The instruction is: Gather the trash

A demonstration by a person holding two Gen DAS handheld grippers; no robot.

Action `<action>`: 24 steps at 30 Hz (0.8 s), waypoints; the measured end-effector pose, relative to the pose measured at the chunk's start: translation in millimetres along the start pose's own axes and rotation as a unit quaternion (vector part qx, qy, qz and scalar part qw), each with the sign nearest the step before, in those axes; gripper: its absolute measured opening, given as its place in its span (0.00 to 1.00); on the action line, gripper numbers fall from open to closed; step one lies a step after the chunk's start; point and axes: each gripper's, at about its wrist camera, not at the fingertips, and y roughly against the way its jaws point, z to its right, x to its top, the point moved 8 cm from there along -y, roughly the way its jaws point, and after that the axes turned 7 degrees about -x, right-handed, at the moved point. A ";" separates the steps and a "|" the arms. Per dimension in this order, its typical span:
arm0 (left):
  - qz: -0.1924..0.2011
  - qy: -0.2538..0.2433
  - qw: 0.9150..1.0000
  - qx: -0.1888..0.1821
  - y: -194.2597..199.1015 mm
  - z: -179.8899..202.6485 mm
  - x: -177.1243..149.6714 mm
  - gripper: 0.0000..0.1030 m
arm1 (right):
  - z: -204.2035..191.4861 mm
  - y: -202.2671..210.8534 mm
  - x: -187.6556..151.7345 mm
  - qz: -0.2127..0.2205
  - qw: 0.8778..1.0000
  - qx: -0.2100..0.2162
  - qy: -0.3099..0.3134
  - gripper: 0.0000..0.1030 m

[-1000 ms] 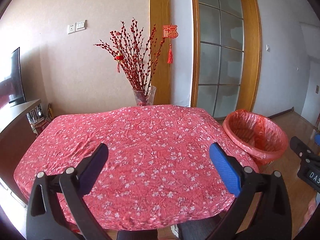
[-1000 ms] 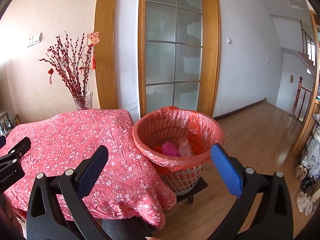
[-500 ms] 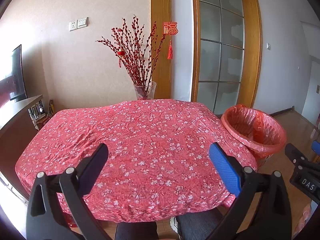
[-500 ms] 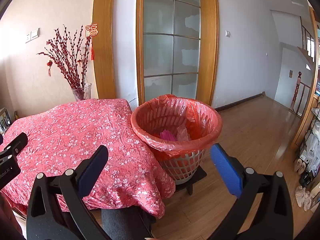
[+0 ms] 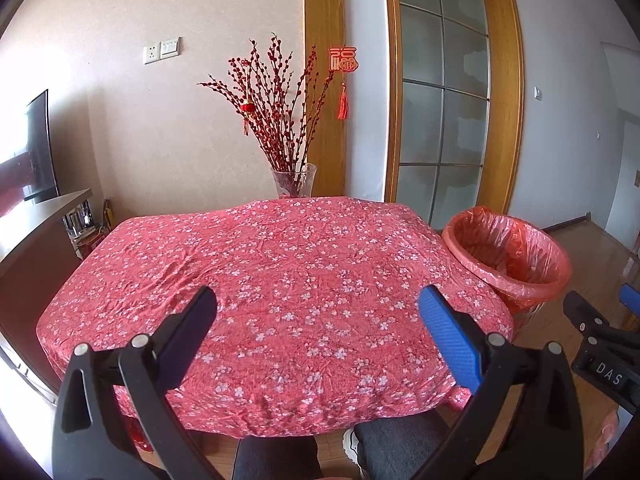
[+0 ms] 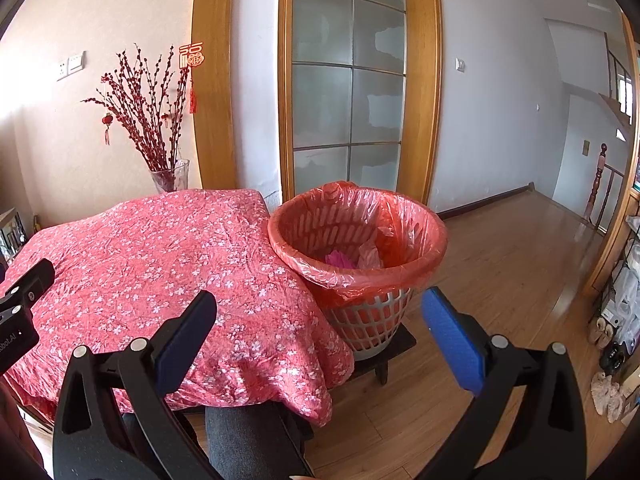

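The table is wholly under a red flowered cloth, so its top and legs are hidden. At the bottom edge of both views the person's dark trouser legs are cut off, and a white shoe shows only as a sliver. The vase of red branches stands at the far edge, its base hidden behind the cloth.

The left view shows only the rim and upper lining of the bin, off the table's right side; what lies inside cannot be seen from there. The right view looks down into the bin: pink and red scraps of trash lie at the bottom of the orange bag, and the white basket stands on a low dark stand, touching the cloth's right edge. The right view also shows shoes and a shelf at the far right, partly cut off and hard to make out.

The left gripper hovers over the near part of the cloth, jaws wide apart with nothing between them. The right gripper is likewise spread wide and holds nothing, aimed at the gap between table and bin. Each gripper shows at the edge of the other's view.

Compared with a second ago, both cameras have drawn back and up: more of the near cloth edge and the legs now show, and the bin sits farther off.
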 end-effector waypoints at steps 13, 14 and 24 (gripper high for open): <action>0.002 0.009 1.000 0.006 1.9 -4.8 1.6 0.96 | -3.8 0.5 3.6 0.003 1.000 0.005 0.004 0.98; 0.003 0.010 1.000 0.007 1.9 -5.3 1.9 0.96 | -3.9 0.3 3.8 0.003 1.000 0.005 0.004 0.98; 0.003 0.010 1.000 0.007 1.2 -5.4 2.6 0.96 | -3.1 -1.4 4.0 0.002 1.000 0.004 0.003 0.98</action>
